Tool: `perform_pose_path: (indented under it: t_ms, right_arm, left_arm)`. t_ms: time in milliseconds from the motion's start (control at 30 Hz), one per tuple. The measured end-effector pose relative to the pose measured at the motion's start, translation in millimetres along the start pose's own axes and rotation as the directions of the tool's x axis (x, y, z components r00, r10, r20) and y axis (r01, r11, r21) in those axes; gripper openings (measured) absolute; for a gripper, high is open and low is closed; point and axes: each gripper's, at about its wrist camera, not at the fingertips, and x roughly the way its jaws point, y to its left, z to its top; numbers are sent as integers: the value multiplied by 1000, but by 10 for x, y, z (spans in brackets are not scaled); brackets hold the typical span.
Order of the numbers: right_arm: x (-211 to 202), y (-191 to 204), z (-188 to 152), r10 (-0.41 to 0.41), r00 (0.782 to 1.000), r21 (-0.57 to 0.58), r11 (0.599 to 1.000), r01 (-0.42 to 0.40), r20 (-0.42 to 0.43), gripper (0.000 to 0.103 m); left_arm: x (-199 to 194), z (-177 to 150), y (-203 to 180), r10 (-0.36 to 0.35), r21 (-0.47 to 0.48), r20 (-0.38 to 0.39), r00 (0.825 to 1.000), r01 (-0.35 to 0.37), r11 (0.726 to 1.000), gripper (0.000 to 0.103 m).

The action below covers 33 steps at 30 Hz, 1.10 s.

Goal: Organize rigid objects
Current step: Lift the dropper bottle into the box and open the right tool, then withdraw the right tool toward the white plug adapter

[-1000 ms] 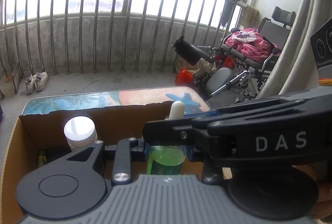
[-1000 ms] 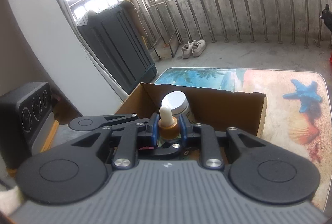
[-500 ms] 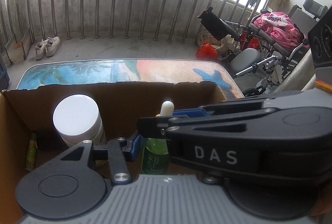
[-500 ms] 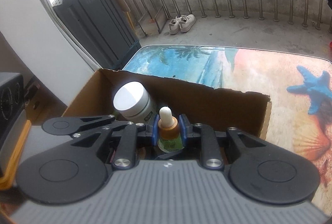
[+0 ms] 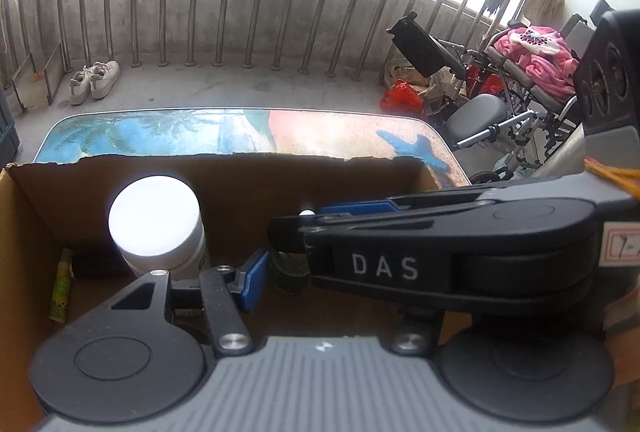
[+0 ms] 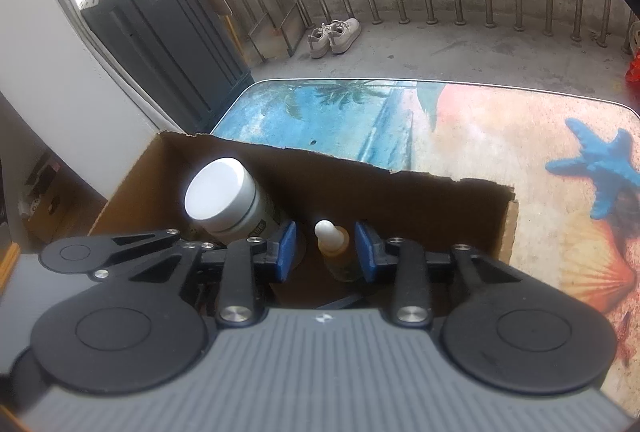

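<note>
A small dropper bottle (image 6: pixel 334 248) with a white tip, orange collar and green liquid stands inside the cardboard box (image 6: pixel 400 192). My right gripper (image 6: pixel 326 252) straddles its neck. Its jaws are opening, and both blue pads (image 6: pixel 286 252) stand clear of the bottle. In the left wrist view the bottle (image 5: pixel 290 272) is mostly hidden behind the right gripper's black housing (image 5: pixel 384 266). My left gripper (image 5: pixel 296 274) is also opening. Its left pad (image 5: pixel 252 282) is off the bottle and its right finger is hidden. A white-lidded jar (image 5: pixel 154 220) stands to the left.
A thin green tube (image 5: pixel 60 288) lies along the box's left wall (image 5: pixel 24 232). The box sits on a table (image 6: pixel 500 136) with a beach print. Beyond it are a railing, shoes, a dark cabinet (image 6: pixel 168 40) and a wheelchair (image 5: pixel 520 80).
Both grippers sank into the box with the bottle. The right pads, which were clamped on the neck, have spread apart. The left pad has drawn away from the bottle's body.
</note>
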Motion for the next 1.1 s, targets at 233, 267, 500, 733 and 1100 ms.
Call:
perform_pose_path:
  t_ms: [233,267,500,733,1100]
  right_arm:
    - [-610,-18,-124,43,993,46,998,-48,106,39]
    - [-769,-29,-177,53,991,55,997,-60,124,39]
    - [-1760,105,-796,63,968,99,991,-89,244,44]
    - [-2352,338,-1718,63,952,166,979,-117,300,50]
    - [-2084,579,-2581,26,974,273,958,-88,223,56]
  left_arm:
    - [-303,-72,-142,-29,33,39,999,28,999,66]
    - [-371,-97,-167,-36,42,49,998,34,999,67]
    - [-1017,-399,-258,-112,105,105,988,100,989,83]
    - [-1553,-935,-195,-136,180,120,983,113,977,93]
    - [-1419,-1630,-1,20,160,45,999,-27,987,96]
